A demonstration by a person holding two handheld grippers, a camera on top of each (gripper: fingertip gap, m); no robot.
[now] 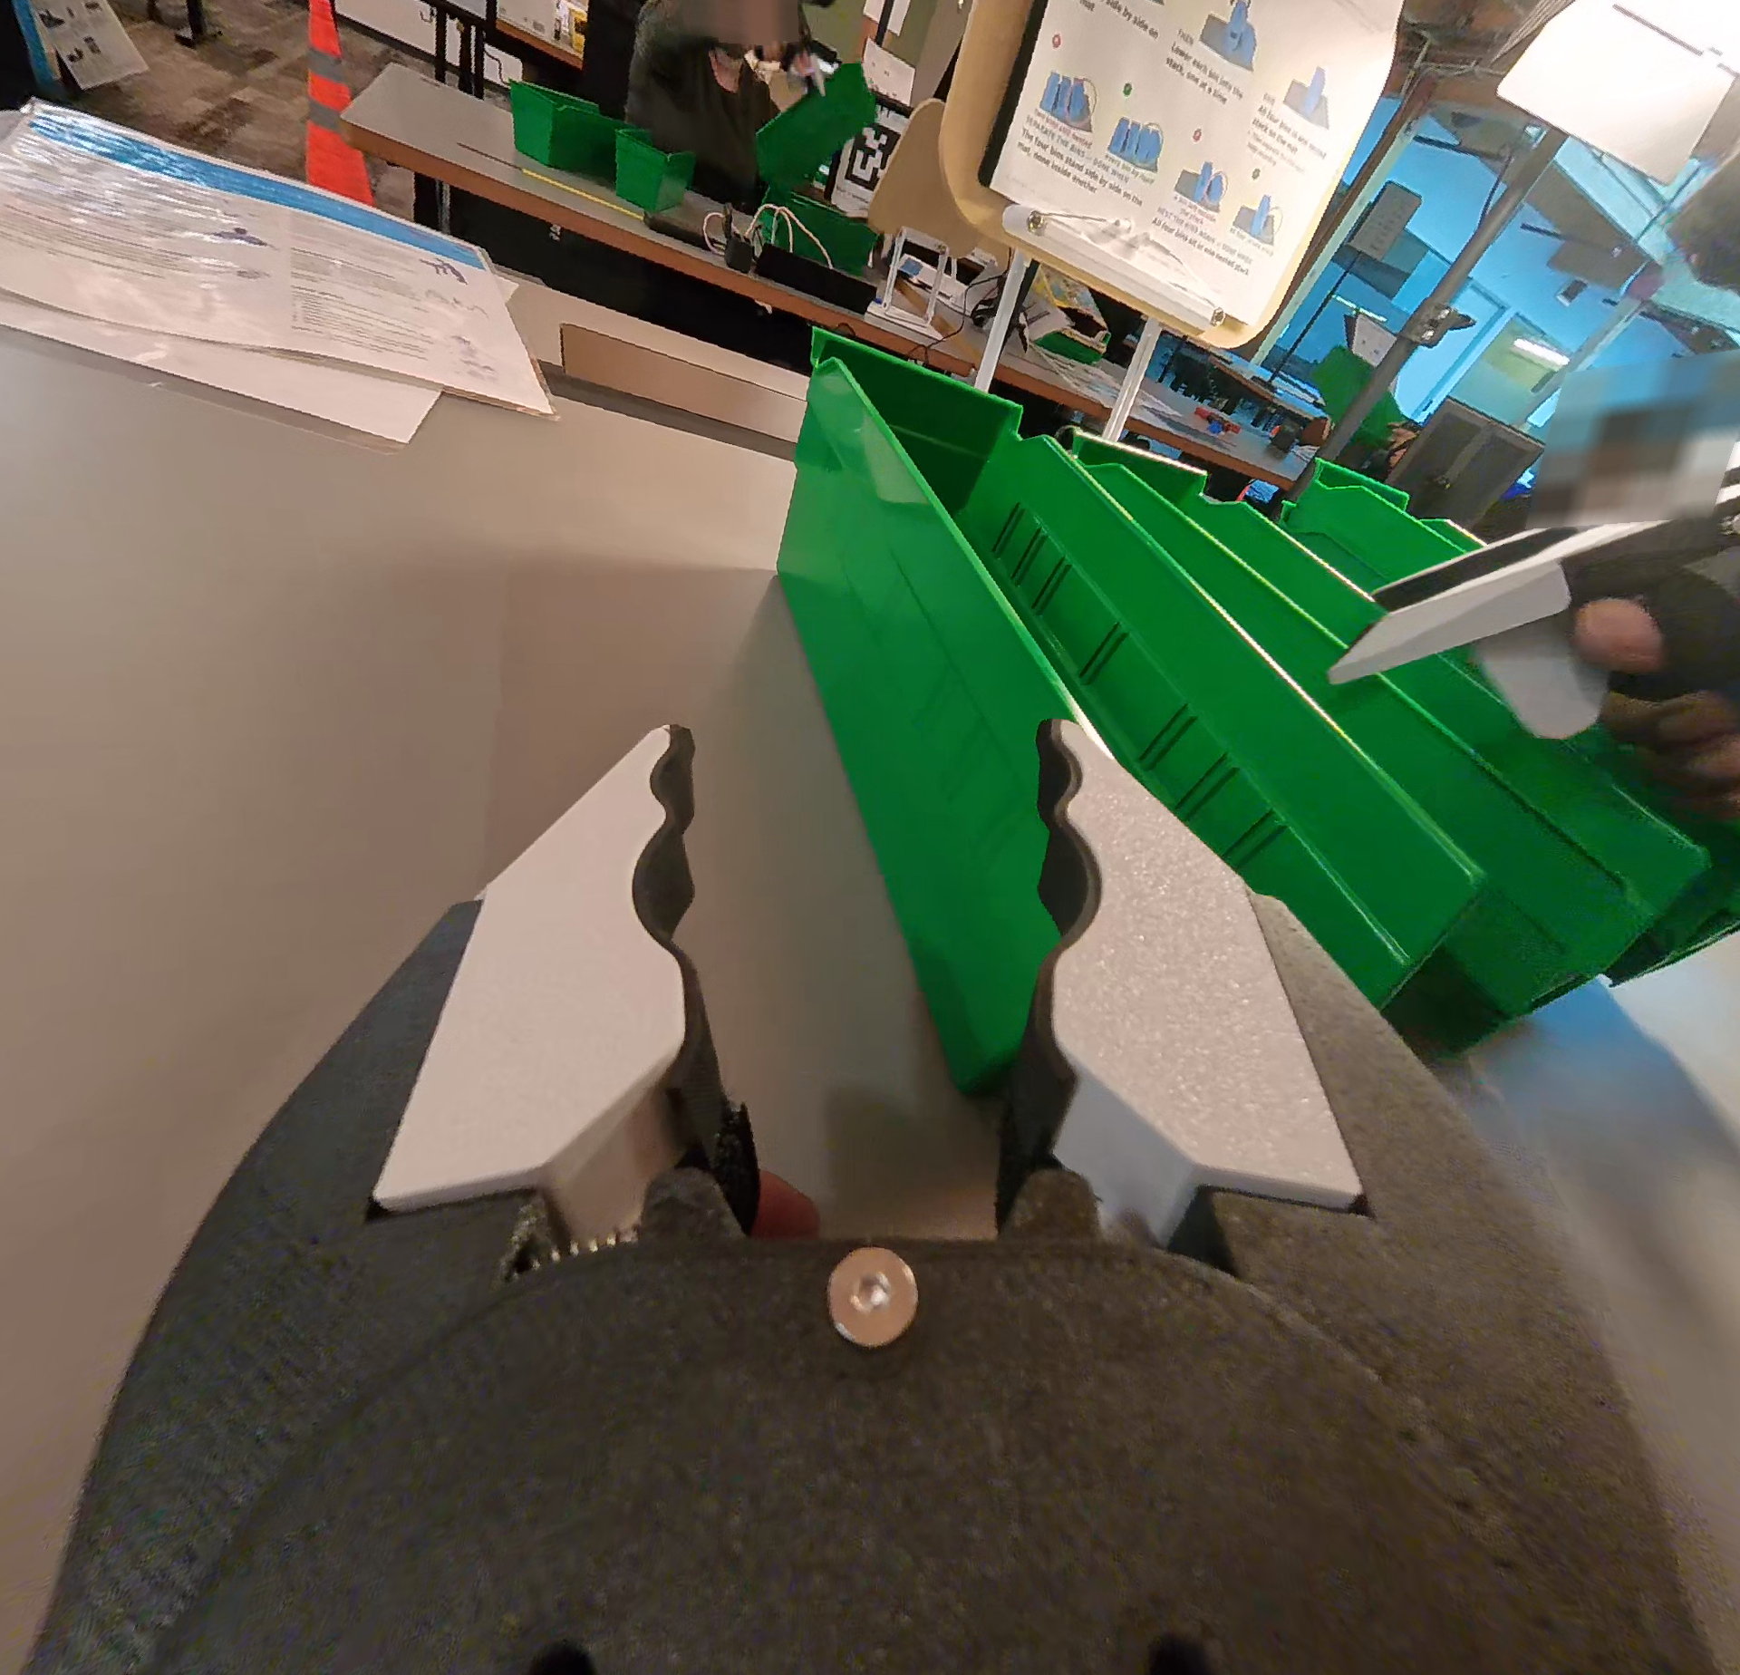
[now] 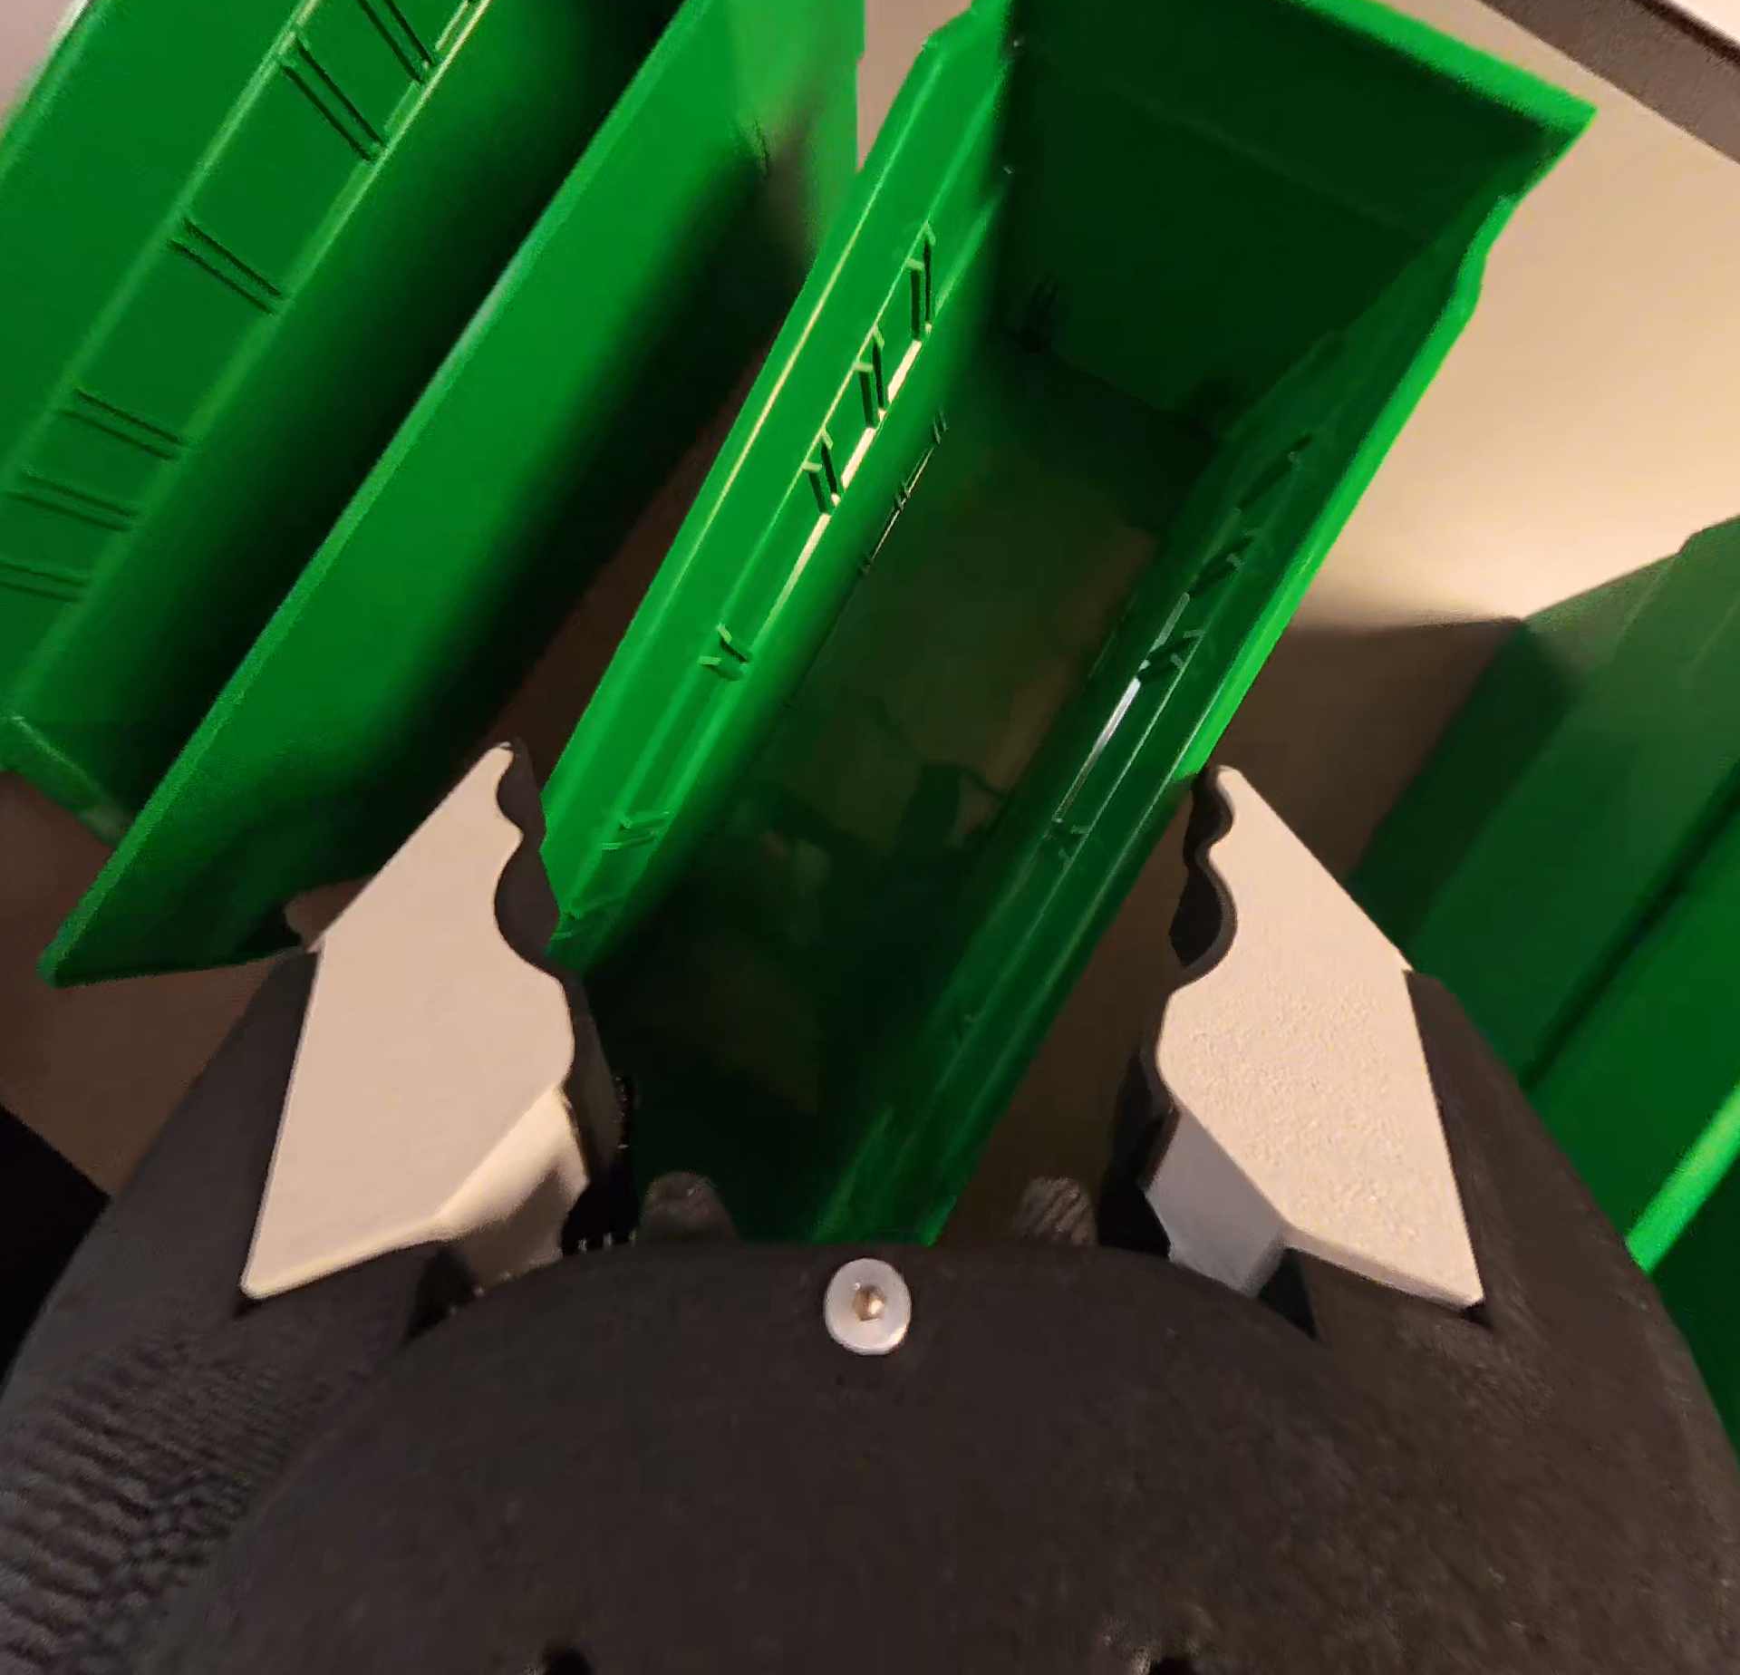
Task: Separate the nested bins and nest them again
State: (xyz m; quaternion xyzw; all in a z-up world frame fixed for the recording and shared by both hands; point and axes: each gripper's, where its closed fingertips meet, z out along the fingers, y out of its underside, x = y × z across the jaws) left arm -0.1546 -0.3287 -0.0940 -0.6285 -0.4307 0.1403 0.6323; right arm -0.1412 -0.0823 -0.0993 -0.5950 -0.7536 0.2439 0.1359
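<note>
Several long green bins stand side by side on the grey table [image 1: 282, 688]. My left gripper [image 1: 861, 735] is open and empty, low at the near end of the leftmost bin [image 1: 904, 650]. Its right finger [image 1: 1158, 952] overlaps that bin's outer wall and its left finger is over bare table. My right gripper [image 2: 866, 773] straddles another green bin [image 2: 1017, 537] across its width near its end, with both pads against its side rims. In the left wrist view the right gripper [image 1: 1469, 632] shows at the right, above the row of bins.
A neighbouring bin [image 2: 424, 500] lies close on the left of the held one and another bin [image 2: 1591, 829] on its right. Papers [image 1: 235, 255] lie at the table's far left. An instruction board [image 1: 1177, 114] on a stand rises behind the bins. A person works at a farther table.
</note>
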